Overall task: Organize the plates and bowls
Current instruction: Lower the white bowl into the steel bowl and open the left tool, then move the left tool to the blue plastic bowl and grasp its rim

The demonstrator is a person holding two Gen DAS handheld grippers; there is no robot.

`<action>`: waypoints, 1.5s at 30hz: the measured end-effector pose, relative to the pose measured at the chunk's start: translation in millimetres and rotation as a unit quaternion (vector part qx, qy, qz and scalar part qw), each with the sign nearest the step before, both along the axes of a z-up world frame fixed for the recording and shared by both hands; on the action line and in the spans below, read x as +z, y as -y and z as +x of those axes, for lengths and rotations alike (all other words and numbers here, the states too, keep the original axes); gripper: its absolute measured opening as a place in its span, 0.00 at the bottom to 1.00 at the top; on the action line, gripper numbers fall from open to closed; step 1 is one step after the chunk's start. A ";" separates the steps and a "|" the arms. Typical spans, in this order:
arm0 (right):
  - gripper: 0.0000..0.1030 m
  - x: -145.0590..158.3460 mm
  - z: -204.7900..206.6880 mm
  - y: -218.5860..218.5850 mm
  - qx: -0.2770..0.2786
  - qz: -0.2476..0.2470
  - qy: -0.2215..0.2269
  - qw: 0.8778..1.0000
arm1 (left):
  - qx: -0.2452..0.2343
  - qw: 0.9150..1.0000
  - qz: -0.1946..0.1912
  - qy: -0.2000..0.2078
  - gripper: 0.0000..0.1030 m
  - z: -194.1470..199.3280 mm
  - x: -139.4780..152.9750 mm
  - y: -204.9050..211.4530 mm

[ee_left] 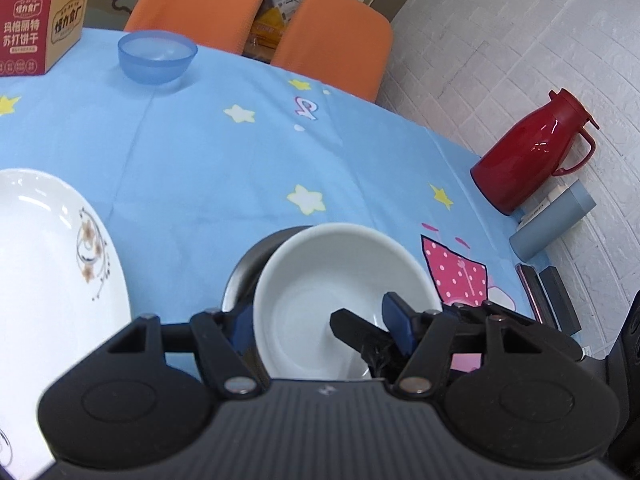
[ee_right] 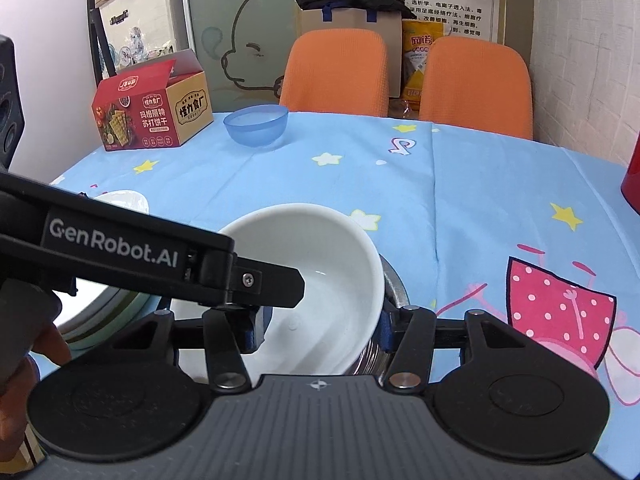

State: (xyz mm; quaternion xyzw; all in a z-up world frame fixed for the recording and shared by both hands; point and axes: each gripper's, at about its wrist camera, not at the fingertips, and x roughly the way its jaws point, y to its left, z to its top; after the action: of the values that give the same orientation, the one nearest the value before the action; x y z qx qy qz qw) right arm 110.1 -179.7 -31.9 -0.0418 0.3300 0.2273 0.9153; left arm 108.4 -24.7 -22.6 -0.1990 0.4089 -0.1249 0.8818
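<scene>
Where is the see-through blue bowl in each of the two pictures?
Left wrist view: the blue bowl is at the upper left, on the tablecloth just right of the red cracker box.
Right wrist view: the bowl is upper centre-left, again right of the box.
Shared landmark: the two orange chairs behind the table.

The white bowl [ee_left: 320,304] in front of you sits tilted inside a steel bowl [ee_left: 244,268], whose rim shows only beside it. Left of the white bowl lies the flower-printed white plate [ee_left: 48,264], flat on the cloth and apart from it. Well beyond the white bowl, the translucent blue bowl [ee_right: 257,125] stands upright and empty.
</scene>
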 end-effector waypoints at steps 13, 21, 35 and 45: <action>1.00 14.4 -13.5 33.5 -0.039 0.071 0.023 0.996 | -0.023 0.999 -0.031 0.026 0.93 -4.9 23.9 -18.4; 1.00 21.8 0.4 49.7 -0.062 0.083 0.013 0.995 | 0.025 0.998 0.012 0.047 0.97 5.8 40.0 -75.7; 1.00 53.7 133.3 -54.3 0.007 0.004 0.005 1.000 | 0.136 0.990 -0.005 0.037 0.97 116.5 35.4 -188.7; 1.00 12.7 230.9 -143.6 0.076 -0.061 -0.033 0.995 | 0.199 0.979 -0.027 -0.023 0.97 213.4 -16.6 -203.3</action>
State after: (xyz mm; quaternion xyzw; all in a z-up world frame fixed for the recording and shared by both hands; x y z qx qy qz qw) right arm 341.0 -36.1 -19.2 -0.1148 0.3692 0.2774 0.8795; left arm 321.9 178.6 -39.3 -0.3035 0.3772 0.0468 0.8738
